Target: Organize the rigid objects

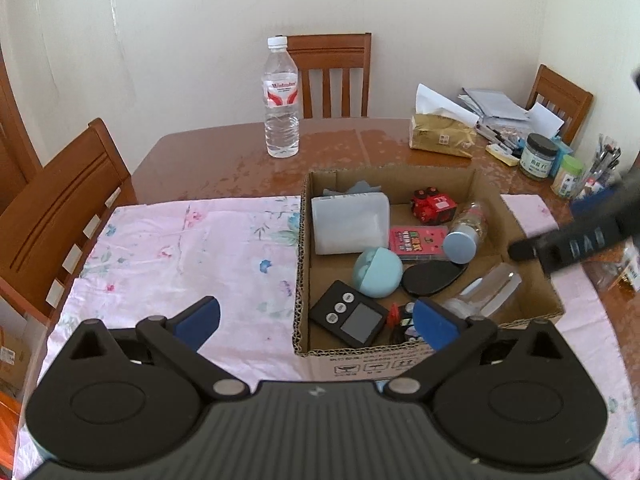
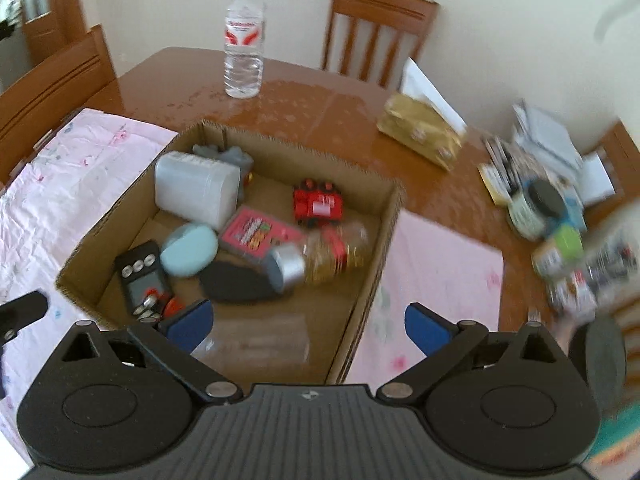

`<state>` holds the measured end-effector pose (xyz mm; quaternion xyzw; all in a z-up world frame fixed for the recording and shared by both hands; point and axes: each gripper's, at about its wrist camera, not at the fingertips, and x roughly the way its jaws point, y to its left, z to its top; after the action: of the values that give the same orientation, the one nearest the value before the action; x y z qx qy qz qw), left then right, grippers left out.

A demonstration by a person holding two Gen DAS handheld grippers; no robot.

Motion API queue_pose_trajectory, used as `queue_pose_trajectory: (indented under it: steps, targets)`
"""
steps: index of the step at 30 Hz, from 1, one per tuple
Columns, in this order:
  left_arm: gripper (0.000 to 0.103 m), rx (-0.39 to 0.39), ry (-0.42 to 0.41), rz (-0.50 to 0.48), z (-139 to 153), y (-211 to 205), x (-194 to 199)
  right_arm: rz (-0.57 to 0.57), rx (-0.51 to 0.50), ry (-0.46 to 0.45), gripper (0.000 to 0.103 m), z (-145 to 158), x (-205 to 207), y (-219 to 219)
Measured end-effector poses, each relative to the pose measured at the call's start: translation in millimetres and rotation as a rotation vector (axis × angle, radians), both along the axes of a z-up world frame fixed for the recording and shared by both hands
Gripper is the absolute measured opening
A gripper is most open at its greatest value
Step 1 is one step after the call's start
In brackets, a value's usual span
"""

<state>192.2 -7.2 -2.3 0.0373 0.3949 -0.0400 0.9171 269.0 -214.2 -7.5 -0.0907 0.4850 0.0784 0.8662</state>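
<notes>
Task looks mostly done, judging by how things lie: the box (image 1: 516, 216) on the pink cloth (image 1: 192, 256) already holds a lot, incl. a white tub (image 1: 350, 224), red toy car (image 1: 434, 205), pink card pack (image 1: 416, 242), jar (image 1: 466, 232) on its side w/ blue-grey lid toward the cam, mint case (image 1: 378, 270), black oval (image 1: 432, 276), black timer (image 1: 350, 320) and a clear cup (image 1: 492, 288) lying down near the front right corner. Left gripper (image 1: 316, 322) hangs above the box's near left corner, jaws spread wide, nothing between them. Right gripper (image 2: 308, 328) is over the box's near right edge, jaws also apart and empty; in the left view it shows only as a dark blurred arm at the right edge. What's left, prob.: the cloth around the box looks bare, so maybe nothing more to load, unless stuff on the bare table (image 1: 224, 168) counts, e.g. bottle (image 1: 281, 100), tissue pack (image 1: 440, 136), the jars and pens at far right; can't tell if those belong to the job. Hard to read: right view is motion-blurred, so far-right clutter is smeared; small bits by the timer (red + shiny pieces) are partly behind the left gripper's right pad; a bluish thing behind the tub is mostly hidden; the cup is barely visible in the right view.
</notes>
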Motion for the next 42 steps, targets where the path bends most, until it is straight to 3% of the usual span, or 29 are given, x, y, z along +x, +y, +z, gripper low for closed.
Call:
queue_pose_trajectory:
  steps: [6, 13, 42]
  targets:
    - [0.102, 0.059, 0.035, 0.022, 18, -8, -2, -0.157, 0.032, 0.001, 0.103, 9, -47, 5]
    - [0.102, 0.071, 0.051, -0.011, 28, -15, -8, -0.272, 0.103, -0.014, 0.103, 22, -80, 6]
    - [0.102, 0.076, 0.050, 0.013, 39, -19, -12, -0.297, 0.109, -0.052, 0.103, 35, -92, 6]
